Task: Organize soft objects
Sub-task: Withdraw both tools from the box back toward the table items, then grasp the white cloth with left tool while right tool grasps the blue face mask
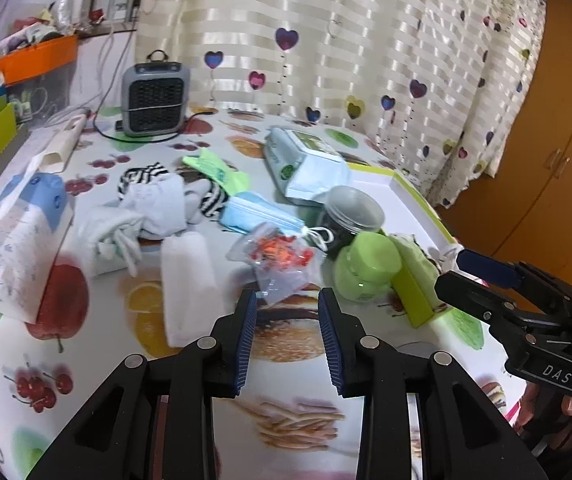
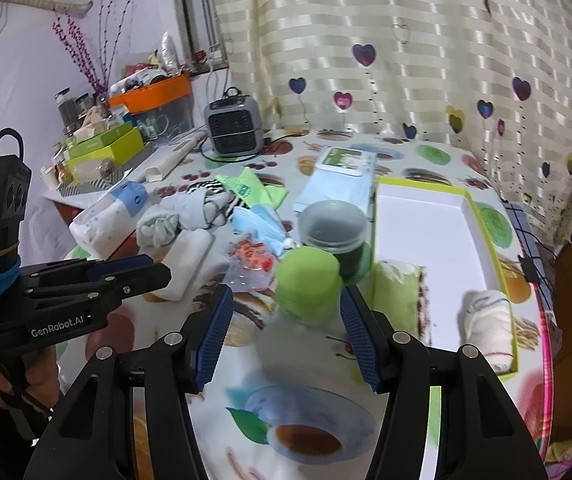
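Note:
A green-edged white box [image 2: 426, 220] lies on the right of the table with a rolled white sock [image 2: 488, 316] and a green cloth [image 2: 396, 292] in it. On the table lie white socks [image 1: 142, 212], a white folded cloth [image 1: 188, 280], a striped sock [image 1: 146, 174], blue masks [image 1: 258, 212], a green cloth [image 1: 216, 168] and a clear bag of red bits [image 1: 278, 258]. My left gripper [image 1: 288, 308] is open and empty just short of the bag. My right gripper [image 2: 286, 304] is open, its jaws either side of a green-lidded jar [image 2: 308, 280].
A dark jar [image 2: 334, 232] stands behind the green one. A wipes pack [image 1: 298, 160], a tissue pack [image 1: 18, 240] and a grey fan heater [image 1: 154, 98] are on the table. Boxes and an orange bin [image 1: 34, 58] crowd the far left. A curtain hangs behind.

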A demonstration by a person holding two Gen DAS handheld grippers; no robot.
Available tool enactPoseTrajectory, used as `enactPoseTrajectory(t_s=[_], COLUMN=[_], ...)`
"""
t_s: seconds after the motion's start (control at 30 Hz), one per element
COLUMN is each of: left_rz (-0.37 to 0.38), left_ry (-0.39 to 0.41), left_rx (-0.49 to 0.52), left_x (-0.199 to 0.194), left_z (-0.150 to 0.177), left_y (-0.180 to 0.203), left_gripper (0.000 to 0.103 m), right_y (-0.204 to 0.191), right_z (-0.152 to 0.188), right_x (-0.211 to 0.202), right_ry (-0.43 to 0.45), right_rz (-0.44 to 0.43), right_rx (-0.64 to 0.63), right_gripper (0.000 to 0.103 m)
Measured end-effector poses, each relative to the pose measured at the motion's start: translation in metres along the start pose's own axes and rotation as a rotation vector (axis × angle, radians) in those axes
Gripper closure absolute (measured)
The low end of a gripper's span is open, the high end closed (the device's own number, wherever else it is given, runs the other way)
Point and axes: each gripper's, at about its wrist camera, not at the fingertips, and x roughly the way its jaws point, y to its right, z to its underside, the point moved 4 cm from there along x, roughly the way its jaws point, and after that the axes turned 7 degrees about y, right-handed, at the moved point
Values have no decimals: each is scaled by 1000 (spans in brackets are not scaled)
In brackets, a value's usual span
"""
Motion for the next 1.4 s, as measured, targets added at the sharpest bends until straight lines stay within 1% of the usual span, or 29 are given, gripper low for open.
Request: enactPoseTrajectory(t_s=[0.27,0.37,0.5,0.83,0.9,0.93,1.03,1.17,1.4], left_rz=[-37,-51,-75,-157,-171,-179,-194,-210,-246], left_ry=[15,22,25,37,37,38,40,42,42], left_rx=[-27,-39,-54,-101,-112,-118,-130,-141,-167], left_x=[-2,-2,0,7,8,9,12,18,31], left_z=[-6,-8,-11,-17,-18,-18,-20,-24,-30], left_y=[-22,-32,-46,-86,-92,-97,-104,-112,-127], left_gripper=[72,68,68,67,64,59,58,57,57], right_y=[-15,-18,-24,-43,-46,-47,-50,-51,-49], right_z=[-9,-11,-14,-20,-20,-20,-20,-23,-33], right_x=[19,26,38,71,77,81,92,105,121], right_ry=[-15,-19,-33,-69,-76,-82,-102,-118,-119], right_rz=[-19,-26,-40,-77,-82,-84,-89,-87,-72], right_rx=[-23,-26,-39,-81,-87,-90,-101,-109,-95], right_gripper=[46,46,46,46,46,46,46,46,46])
